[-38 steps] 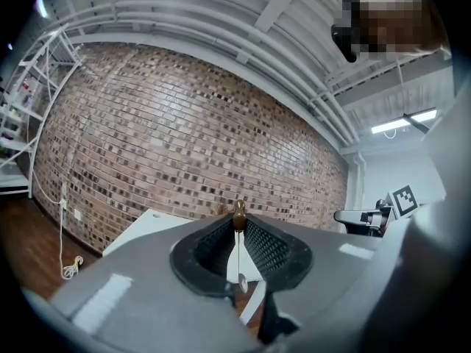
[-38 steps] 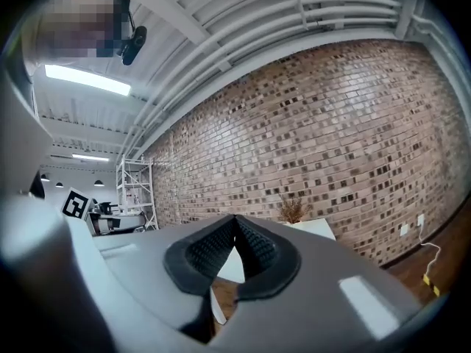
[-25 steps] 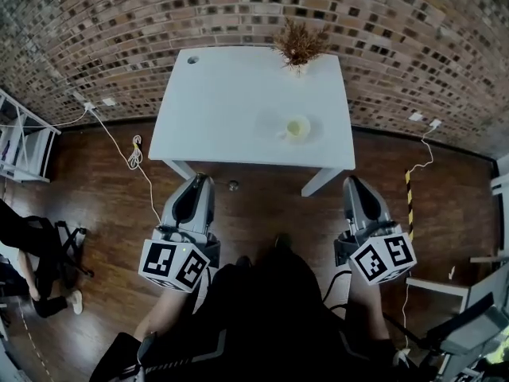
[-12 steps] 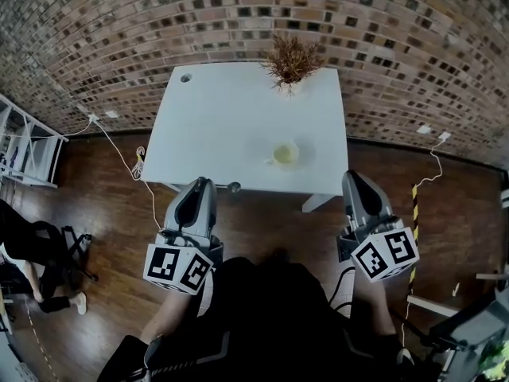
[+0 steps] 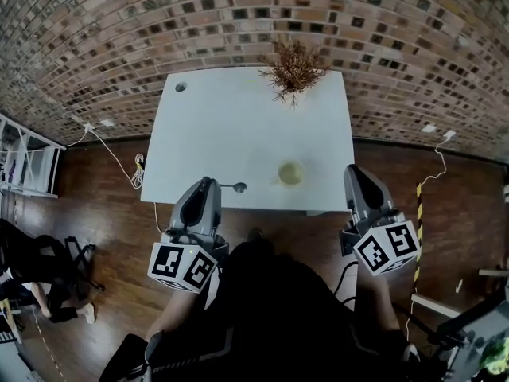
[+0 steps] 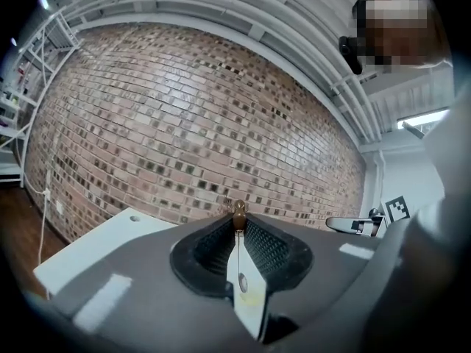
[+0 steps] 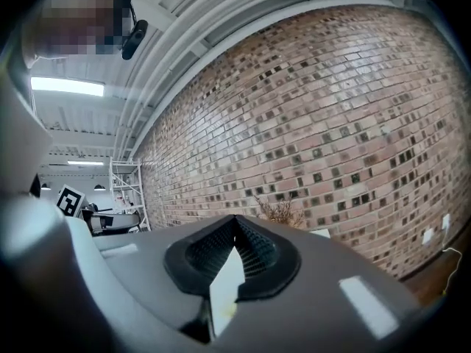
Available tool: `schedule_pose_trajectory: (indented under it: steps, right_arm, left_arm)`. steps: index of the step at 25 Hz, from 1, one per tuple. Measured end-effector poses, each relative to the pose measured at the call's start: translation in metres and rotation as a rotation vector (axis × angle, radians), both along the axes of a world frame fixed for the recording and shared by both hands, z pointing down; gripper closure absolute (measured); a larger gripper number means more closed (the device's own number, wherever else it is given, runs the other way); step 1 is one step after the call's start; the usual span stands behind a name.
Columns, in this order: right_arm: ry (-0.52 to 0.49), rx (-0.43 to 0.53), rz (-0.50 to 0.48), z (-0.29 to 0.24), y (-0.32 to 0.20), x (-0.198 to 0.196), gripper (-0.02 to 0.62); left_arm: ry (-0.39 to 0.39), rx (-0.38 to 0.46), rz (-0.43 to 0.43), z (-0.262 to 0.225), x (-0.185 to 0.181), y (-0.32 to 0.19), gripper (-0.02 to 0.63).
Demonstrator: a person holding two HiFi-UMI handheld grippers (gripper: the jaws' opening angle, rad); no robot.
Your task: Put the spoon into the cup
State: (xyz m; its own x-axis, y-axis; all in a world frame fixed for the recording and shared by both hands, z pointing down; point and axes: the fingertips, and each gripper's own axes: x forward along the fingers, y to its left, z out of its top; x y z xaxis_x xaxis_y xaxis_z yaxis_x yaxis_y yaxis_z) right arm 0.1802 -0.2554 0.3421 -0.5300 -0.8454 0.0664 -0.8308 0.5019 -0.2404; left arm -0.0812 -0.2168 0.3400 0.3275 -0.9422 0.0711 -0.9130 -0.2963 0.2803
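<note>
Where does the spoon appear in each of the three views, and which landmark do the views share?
Head view: the spoon sticks out of the left gripper, just below centre, by the near edge of the table and left of the cup.
Left gripper view: the spoon is at lower centre, pinched between the fingers and seen end-on.
Right gripper view: not in it.
Shared landmark: the brick wall.

The thin spoon (image 5: 236,187), clamped in the left hand-held gripper (image 5: 211,184), points level near the upright, apparently yellowish cup (image 5: 290,173).
</note>
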Motion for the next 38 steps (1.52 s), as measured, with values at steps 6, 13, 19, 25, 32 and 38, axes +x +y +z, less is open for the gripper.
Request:
schedule_pose_trajectory:
  steps: [6, 13, 19, 25, 32, 38]
  right_arm:
    - [0.02, -0.001, 0.029, -0.004, -0.041, -0.025, 0.589]
    - [0.032, -0.024, 0.042, 0.006, -0.072, -0.033, 0.589]
    - [0.029, -0.042, 0.0, 0.021, -0.095, -0.024, 0.589]
    - [0.019, -0.061, -0.061, 0.041, -0.109, -0.019, 0.589]
    - [0.041, -0.158, -0.136, 0.098, -0.113, -0.026, 0.589]
    - [0.082, -0.21, -0.156, 0.131, -0.107, -0.024, 0.589]
  left_arm:
    - [0.026, 0.003, 0.098, 0.0, -0.005, -0.05, 0.572]
    - [0.052, -0.039, 0.149, 0.014, -0.004, -0.09, 0.572]
    - [0.075, -0.091, 0.15, 0.04, 0.02, -0.109, 0.572]
    - [0.071, -0.103, 0.141, 0.06, 0.049, -0.12, 0.572]
    - [0.01, -0.155, 0.16, 0.111, 0.083, -0.125, 0.572]
    - [-0.021, -0.243, 0.182, 0.158, 0.102, -0.13, 0.572]
